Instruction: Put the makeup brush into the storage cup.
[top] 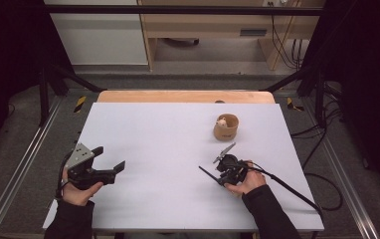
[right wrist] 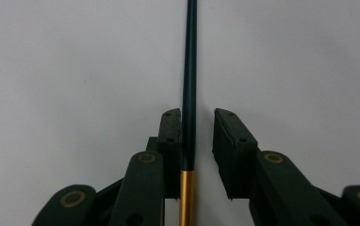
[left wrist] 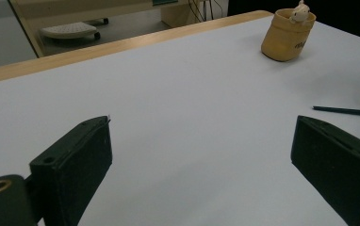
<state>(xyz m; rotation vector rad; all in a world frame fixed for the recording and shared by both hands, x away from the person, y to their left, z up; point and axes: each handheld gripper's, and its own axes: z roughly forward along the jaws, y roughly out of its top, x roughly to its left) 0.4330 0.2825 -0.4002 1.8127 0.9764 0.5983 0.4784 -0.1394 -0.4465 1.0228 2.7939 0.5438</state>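
Two grippers rest low over the white table (top: 168, 149): at your left, toward eight o'clock, your left gripper (top: 109, 158) sits in your left hand (top: 78, 191) with its jaws spread wide apart and nothing between them. Across at four o'clock, your right gripper (right wrist: 198, 141) has its jaws parted a little around a thin dark stick with a gold end (right wrist: 189, 94), which lies against the left jaw while a gap stays open on the other side, so it is released rather than pinched. Farther off at one o'clock stands a small tan cup (top: 226, 127) with a pale figure (top: 222, 121) peeking from its rim.
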